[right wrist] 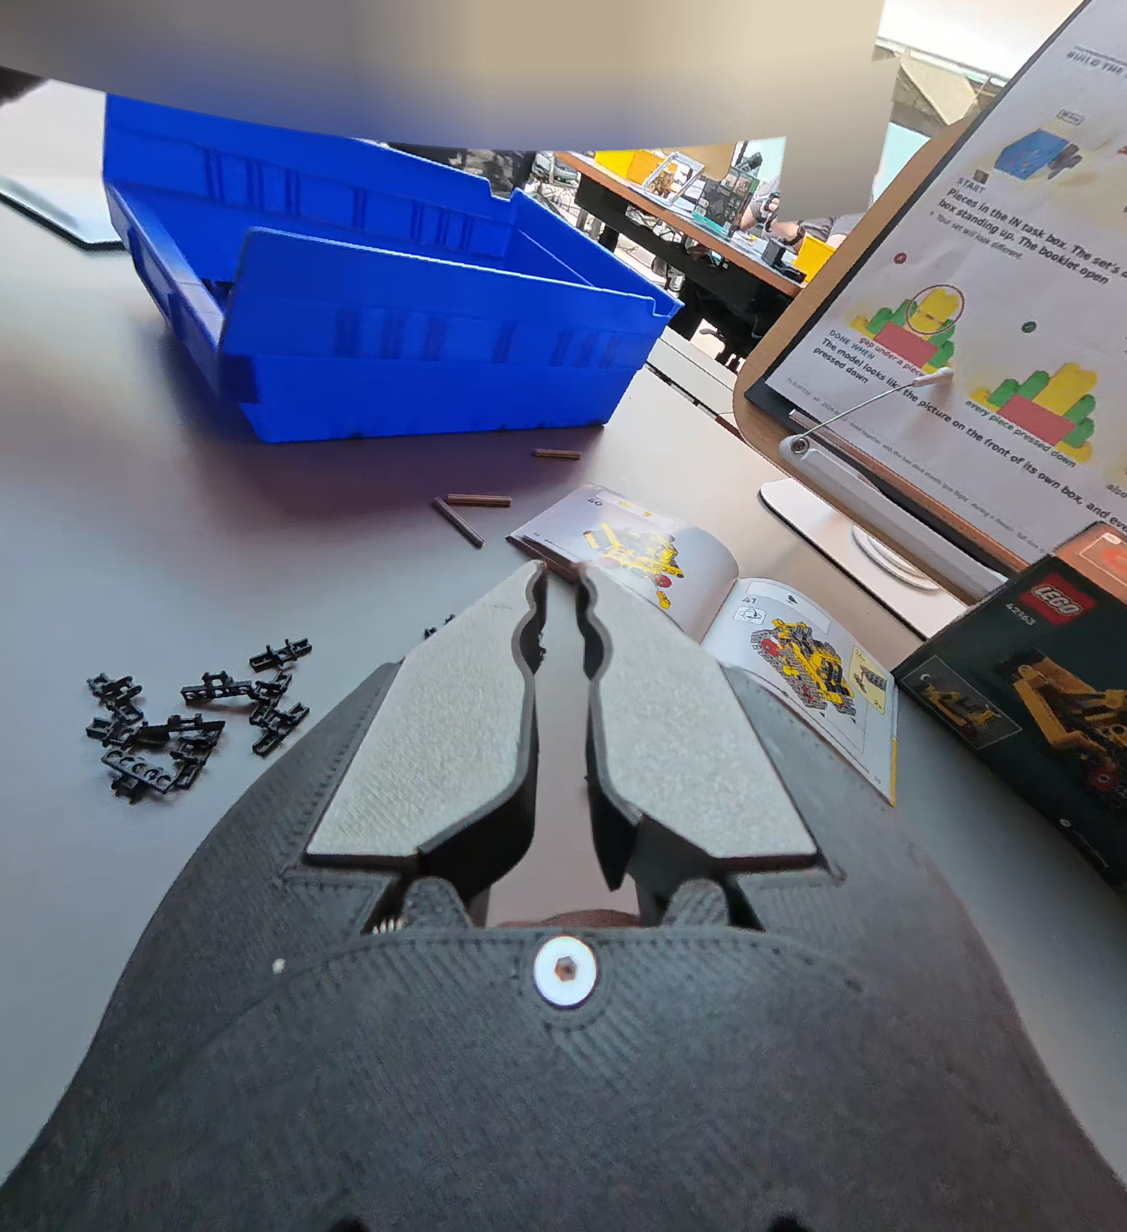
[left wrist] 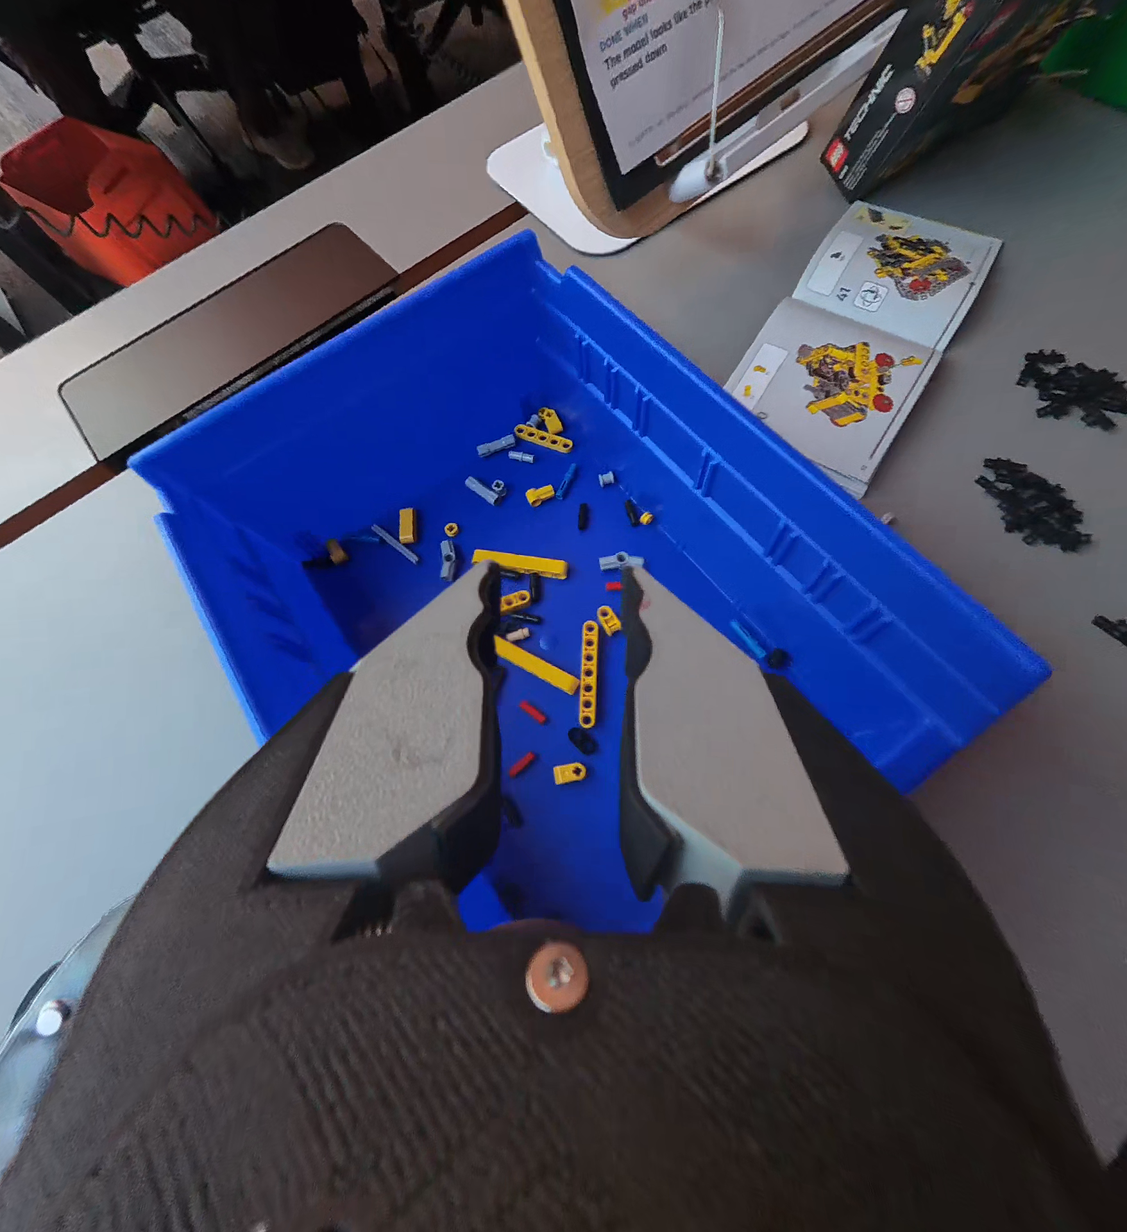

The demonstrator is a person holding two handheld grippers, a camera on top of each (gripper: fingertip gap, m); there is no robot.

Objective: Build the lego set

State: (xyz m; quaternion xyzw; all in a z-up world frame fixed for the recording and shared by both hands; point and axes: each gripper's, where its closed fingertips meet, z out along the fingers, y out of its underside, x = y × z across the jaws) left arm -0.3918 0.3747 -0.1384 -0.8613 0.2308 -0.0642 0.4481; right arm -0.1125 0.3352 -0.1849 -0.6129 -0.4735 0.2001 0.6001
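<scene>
My left gripper (left wrist: pixel 560 570) is open and empty. It hovers over the blue bin (left wrist: pixel 814 533), which holds several loose pieces: yellow beams (left wrist: pixel 588 673), red pins (left wrist: pixel 532 711), grey connectors (left wrist: pixel 487 490) and black pins. My right gripper (right wrist: pixel 560 568) hangs low over the table, its jaws almost together with only a thin gap and nothing seen between them. It points at the open instruction booklet (right wrist: pixel 714 600). Black track links (right wrist: pixel 167 727) lie in a heap to its left. The bin (right wrist: pixel 414 373) stands beyond.
Three brown axles (right wrist: pixel 478 500) lie on the table between bin and booklet. The set's box (right wrist: pixel 1080 700) and a standing instruction sheet (right wrist: pixel 1014 300) are on the right. In the left wrist view, track link heaps (left wrist: pixel 1030 503) lie right of the bin, beside the booklet (left wrist: pixel 867 347). The gap from one gripper's tips to the other's is roughly 30 centimetres.
</scene>
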